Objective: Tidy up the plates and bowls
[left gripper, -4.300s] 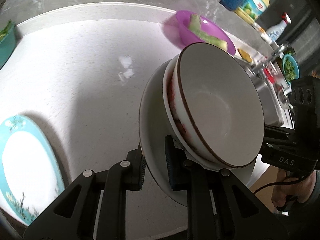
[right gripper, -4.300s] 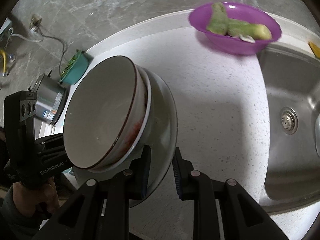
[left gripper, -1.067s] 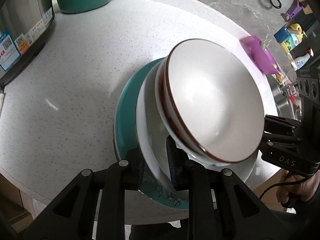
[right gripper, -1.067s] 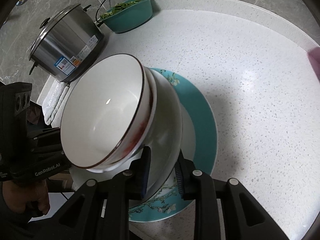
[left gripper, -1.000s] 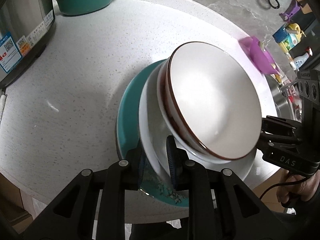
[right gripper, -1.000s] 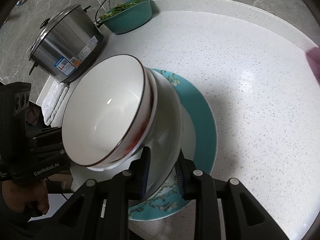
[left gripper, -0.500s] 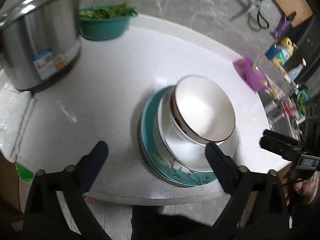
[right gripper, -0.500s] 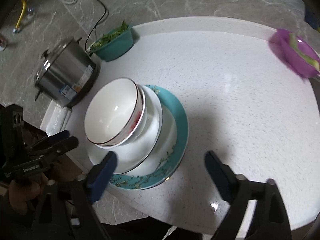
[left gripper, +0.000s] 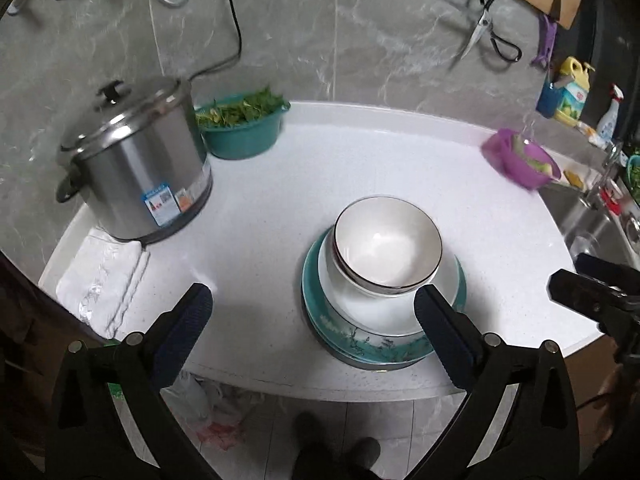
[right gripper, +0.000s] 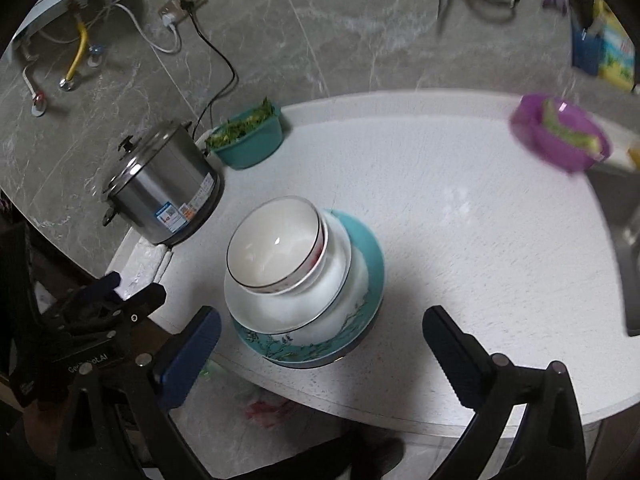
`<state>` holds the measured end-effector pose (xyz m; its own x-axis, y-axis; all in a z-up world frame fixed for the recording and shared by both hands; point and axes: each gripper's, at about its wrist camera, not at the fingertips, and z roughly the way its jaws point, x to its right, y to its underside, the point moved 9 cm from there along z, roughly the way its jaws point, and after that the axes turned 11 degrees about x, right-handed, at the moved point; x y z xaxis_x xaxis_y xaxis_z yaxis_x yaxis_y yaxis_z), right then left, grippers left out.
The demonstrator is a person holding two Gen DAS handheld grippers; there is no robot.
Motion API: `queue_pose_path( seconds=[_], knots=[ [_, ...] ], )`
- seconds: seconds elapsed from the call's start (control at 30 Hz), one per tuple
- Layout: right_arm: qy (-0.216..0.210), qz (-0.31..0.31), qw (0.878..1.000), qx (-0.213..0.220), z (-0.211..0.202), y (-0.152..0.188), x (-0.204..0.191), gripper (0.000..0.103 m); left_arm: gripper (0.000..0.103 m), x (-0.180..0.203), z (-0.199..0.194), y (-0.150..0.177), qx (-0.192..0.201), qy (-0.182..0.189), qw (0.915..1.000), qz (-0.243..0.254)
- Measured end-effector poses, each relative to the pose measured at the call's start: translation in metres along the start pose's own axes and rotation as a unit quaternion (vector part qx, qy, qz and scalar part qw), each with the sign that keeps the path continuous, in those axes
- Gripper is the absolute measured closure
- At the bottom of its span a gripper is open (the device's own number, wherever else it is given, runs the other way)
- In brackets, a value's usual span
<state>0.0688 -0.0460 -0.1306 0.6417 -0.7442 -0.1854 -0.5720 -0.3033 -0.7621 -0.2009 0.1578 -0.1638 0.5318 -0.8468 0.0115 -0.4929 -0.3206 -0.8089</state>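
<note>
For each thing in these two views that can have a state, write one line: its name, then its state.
Left gripper: jaws open, empty.
Right gripper: jaws open, empty.
Bowls: nested, upright, on the white plate.
White plate: stacked on the teal plate.
Teal plate: flat on the counter.
Steel pot: lid on.
Teal basin: holds greens.

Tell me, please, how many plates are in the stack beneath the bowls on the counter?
2: a teal floral plate at the bottom, resting on the white counter, and a plain white plate directly on it, under the nested bowls. Another thin plate between them could be hidden.
</note>
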Motion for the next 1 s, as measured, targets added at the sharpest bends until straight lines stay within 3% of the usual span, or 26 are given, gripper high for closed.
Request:
queue_pose_path(
  seconds=[0.07, 0.17, 0.27, 0.43, 0.7, 1.0],
  knots=[
    [0.027, -0.011, 0.999, 0.027, -0.018, -0.008, -0.003, 0.0, 0.001, 0.0, -0.008, -0.002, -0.002, -0.036, 0.9993, 0.005],
    [0.06, -0.021, 0.997, 0.051, -0.03, -0.019, -0.011, 0.0, 0.001, 0.015, -0.001, -0.005, -0.024, 0.017, 0.9992, 0.027],
    [0.084, -0.007, 0.995, 0.057, -0.028, -0.023, -0.02, 0.0, 0.0, 0.024, 0.003, -0.004, -0.035, 0.047, 0.9964, 0.061],
    [0.133, 0.035, 0.988, 0.064, -0.025, -0.03, -0.03, 0.0, 0.0, 0.017, 0.011, -0.011, -0.051, 0.105, 0.9909, 0.068],
    [0.206, 0.055, 0.975, 0.058, -0.016, -0.029, -0.056, 0.0, 0.0, -0.02, 0.031, -0.028, -0.056, 0.103, 0.9875, 0.105],
    [0.227, 0.05, 0.97, 0.067, -0.018, -0.038, -0.075, 0.0, 0.0, -0.033, 0.029, -0.044, -0.043, 0.116, 0.9871, 0.103]
  ],
)
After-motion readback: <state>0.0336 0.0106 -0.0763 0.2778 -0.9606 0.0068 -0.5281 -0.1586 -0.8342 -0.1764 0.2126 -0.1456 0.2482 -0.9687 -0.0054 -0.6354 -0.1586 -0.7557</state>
